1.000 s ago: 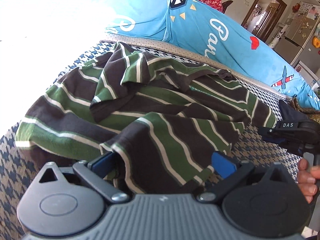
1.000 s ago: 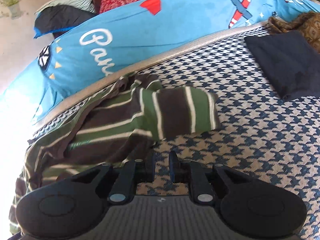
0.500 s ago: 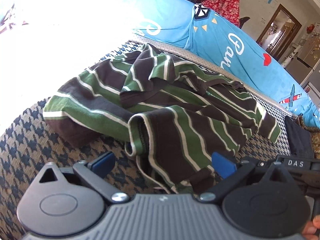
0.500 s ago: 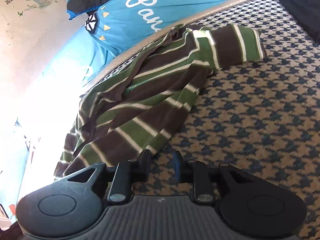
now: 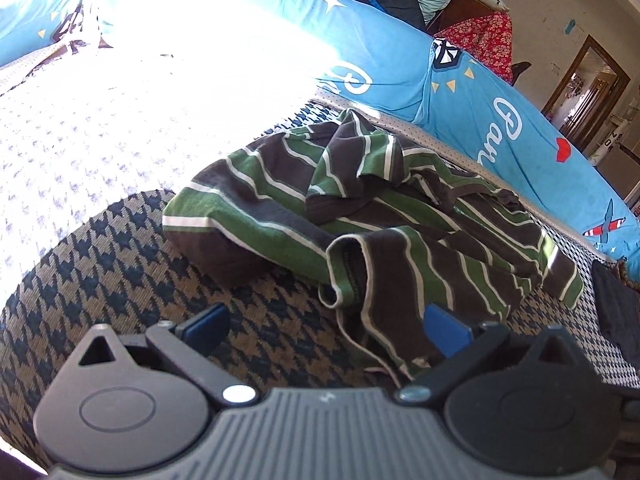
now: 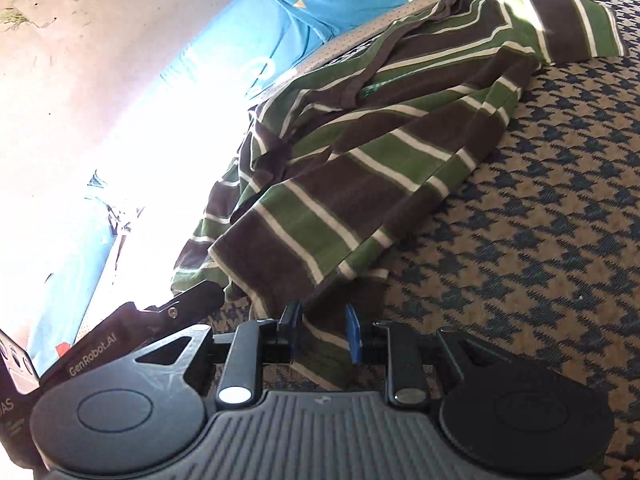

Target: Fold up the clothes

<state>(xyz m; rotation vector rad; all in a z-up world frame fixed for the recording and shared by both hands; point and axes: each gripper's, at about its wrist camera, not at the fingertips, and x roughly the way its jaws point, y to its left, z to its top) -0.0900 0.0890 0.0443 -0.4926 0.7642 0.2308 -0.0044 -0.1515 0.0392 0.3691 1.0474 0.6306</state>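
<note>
Both claws slid along the striped shirt [image 5: 400,216]; left claw [image 5: 326,322] released, right claw [image 6: 322,334] slightly parted over its hem.

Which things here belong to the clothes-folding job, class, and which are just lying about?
Job:
- striped shirt, crumpled on the bed
- left tongs, open
- right tongs, open over the shirt's hem

Lying about:
- blue bedding
- dark cloth at the far right
- patterned cover underneath
</note>
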